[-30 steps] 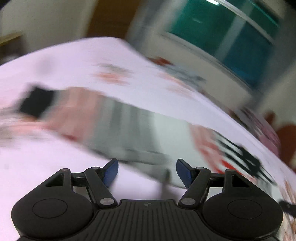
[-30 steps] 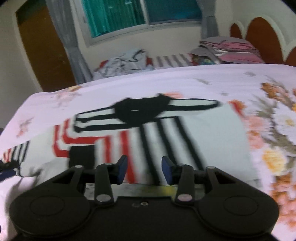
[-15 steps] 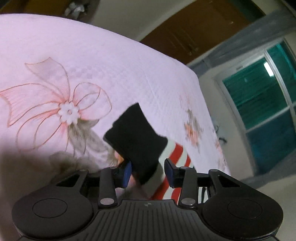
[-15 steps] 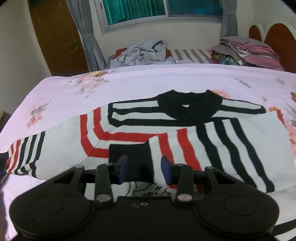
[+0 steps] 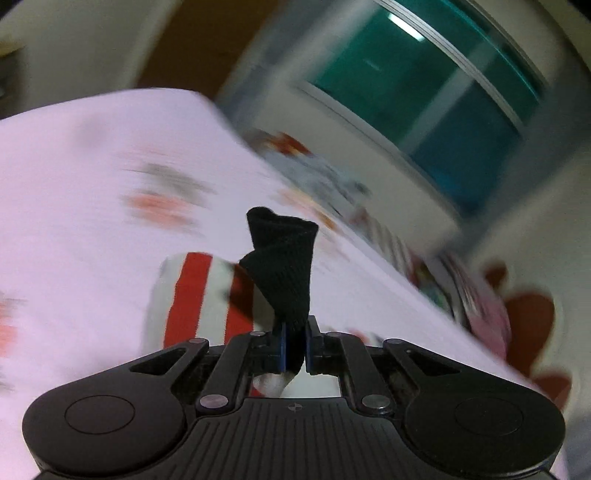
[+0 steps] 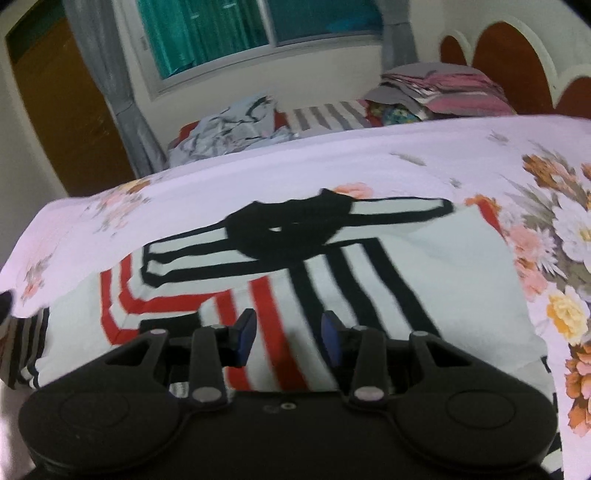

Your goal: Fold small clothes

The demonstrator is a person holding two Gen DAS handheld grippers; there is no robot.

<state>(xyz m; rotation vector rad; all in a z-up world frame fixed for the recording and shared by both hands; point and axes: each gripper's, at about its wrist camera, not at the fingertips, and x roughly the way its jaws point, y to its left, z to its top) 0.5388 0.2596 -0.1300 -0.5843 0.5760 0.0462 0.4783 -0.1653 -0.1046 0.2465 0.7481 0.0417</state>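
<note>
A: What lies around?
B: A striped white, red and black knit sweater (image 6: pixel 332 280) spread on the floral pink bedsheet (image 6: pixel 424 147); heaped clothes (image 6: pixel 236 125) by the teal window (image 6: pixel 258 26).
A: The fingers?
B: Left gripper (image 5: pixel 294 345) clamped on the black sleeve cuff (image 5: pixel 284 266), lifted. Right gripper (image 6: pixel 288 332) fingers apart above the sweater, holding nothing.

sweater (image 6: pixel 369 295) lies flat on the bed (image 6: pixel 424 147), collar (image 6: pixel 288 229) at the far side. sleeve cuff (image 5: pixel 284 266) sticks up between the left gripper (image 5: pixel 294 347) pads. right gripper (image 6: pixel 288 332) sits above the sweater's near edge. clothes pile (image 6: pixel 229 129) behind the bed, folded stack (image 6: pixel 443 88) to its right
</note>
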